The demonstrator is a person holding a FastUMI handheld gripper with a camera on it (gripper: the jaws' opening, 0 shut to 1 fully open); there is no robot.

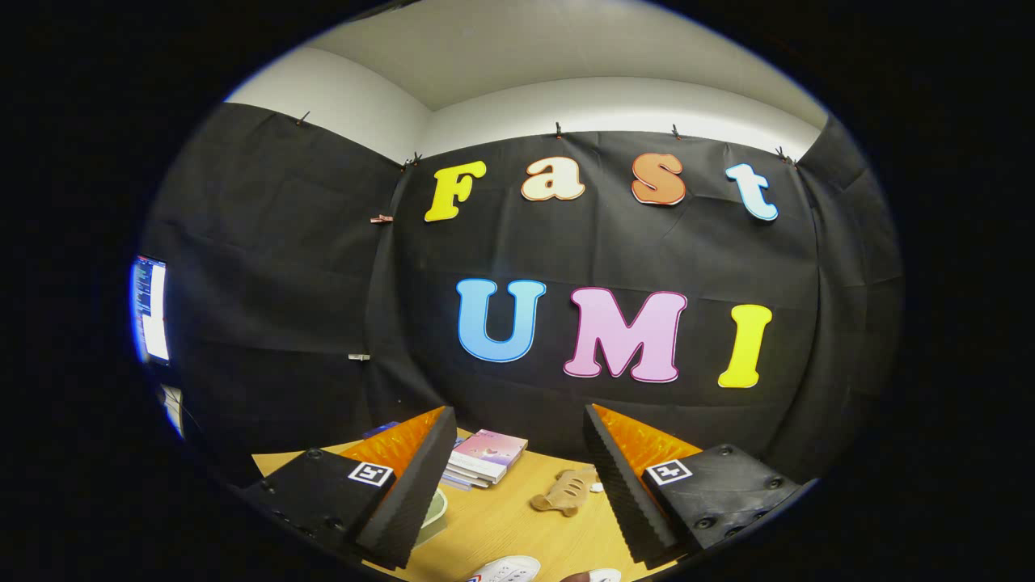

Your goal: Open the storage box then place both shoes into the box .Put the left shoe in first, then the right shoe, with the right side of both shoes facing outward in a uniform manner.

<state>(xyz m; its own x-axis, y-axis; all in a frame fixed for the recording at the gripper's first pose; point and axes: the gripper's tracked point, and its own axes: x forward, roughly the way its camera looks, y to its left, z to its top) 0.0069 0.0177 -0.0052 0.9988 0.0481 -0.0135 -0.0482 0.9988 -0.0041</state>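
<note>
My gripper (517, 477) is held high above a wooden table (501, 525), open, with nothing between its two black ridged fingers (416, 477). Low between the fingers, near the table's front, the tip of a white shoe (508, 568) shows, and a second white piece (605, 575), partly cut off, lies just right of it. The rest of both is hidden.
A stack of books (485, 457) lies at the back of the table beyond the fingers. A tan plush toy (566, 491) rests by the right finger. A pale green dish (434, 509) peeks out behind the left finger. A lit screen (150, 307) hangs far left.
</note>
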